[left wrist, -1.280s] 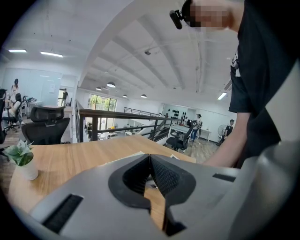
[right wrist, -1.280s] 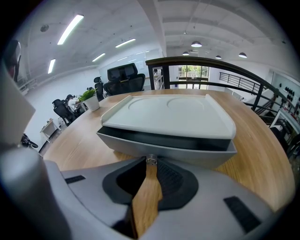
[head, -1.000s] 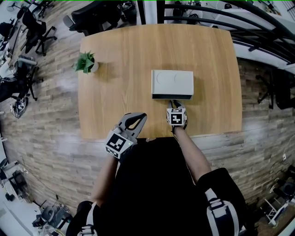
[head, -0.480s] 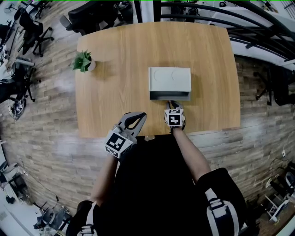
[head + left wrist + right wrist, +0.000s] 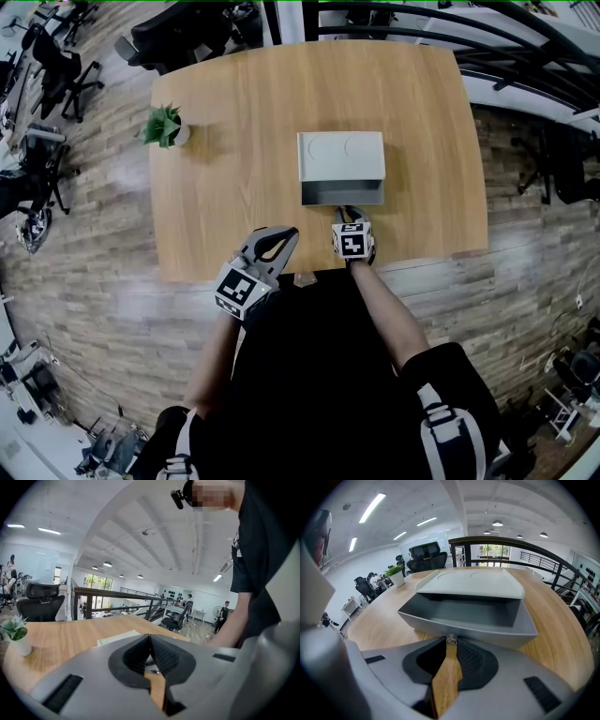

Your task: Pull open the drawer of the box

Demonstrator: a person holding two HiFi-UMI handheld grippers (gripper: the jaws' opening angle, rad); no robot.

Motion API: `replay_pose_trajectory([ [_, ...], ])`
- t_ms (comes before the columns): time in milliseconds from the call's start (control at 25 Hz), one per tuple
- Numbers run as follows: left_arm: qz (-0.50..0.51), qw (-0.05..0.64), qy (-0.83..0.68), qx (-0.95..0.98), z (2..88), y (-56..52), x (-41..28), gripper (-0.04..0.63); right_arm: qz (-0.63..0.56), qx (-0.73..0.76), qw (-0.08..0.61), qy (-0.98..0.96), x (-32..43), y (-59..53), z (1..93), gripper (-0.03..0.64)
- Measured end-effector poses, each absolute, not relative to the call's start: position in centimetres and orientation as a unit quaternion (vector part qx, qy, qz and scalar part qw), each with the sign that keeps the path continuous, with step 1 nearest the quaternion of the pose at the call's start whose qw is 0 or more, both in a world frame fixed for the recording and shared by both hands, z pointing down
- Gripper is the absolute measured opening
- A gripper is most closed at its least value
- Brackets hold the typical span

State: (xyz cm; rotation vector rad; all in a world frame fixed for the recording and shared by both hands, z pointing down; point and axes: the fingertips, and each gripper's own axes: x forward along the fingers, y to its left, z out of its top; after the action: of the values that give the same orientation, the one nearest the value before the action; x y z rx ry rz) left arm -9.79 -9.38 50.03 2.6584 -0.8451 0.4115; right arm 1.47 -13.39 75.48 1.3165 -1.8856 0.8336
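Right gripper view gives the clearest look: the right gripper (image 5: 451, 642) has its jaws closed almost together on the small metal knob (image 5: 451, 640) at the front of the grey drawer (image 5: 487, 616), and the pads cover most of that knob. The drawer stands partly out of the pale box (image 5: 471, 584). Of its inside only the grey floor and walls show, and the back part is hidden under the box top. In the head view the box sits near the middle of the wooden table (image 5: 225, 169) with the drawer pointing toward the person. There the jaws and the knob are covered by the marker cube (image 5: 354, 242). The left gripper (image 5: 282, 234) hangs over the near table edge, apart from the box, and its jaws are pressed together and hold nothing. In the left gripper view only a pale corner of the box shows above the gripper body — the drawer cannot be made out there. A small potted plant (image 5: 165, 127) stands near the table's far left corner.
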Motion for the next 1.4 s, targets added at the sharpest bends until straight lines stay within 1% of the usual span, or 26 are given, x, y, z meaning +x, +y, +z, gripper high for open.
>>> replay_pose_trajectory([
  [760, 0.140, 0.155, -0.292, 0.933, 50.1, -7.6, -8.9, 0.023, 0.323, 0.491, 0.352, -0.728, 1.8, -9.4, 75.8, 0.081],
  [1400, 0.140, 0.159, -0.283, 0.935, 50.5, -7.5, -7.8, 0.023, 0.321, 0.473, 0.357, -0.738, 1.3, -8.4, 75.9, 0.080],
])
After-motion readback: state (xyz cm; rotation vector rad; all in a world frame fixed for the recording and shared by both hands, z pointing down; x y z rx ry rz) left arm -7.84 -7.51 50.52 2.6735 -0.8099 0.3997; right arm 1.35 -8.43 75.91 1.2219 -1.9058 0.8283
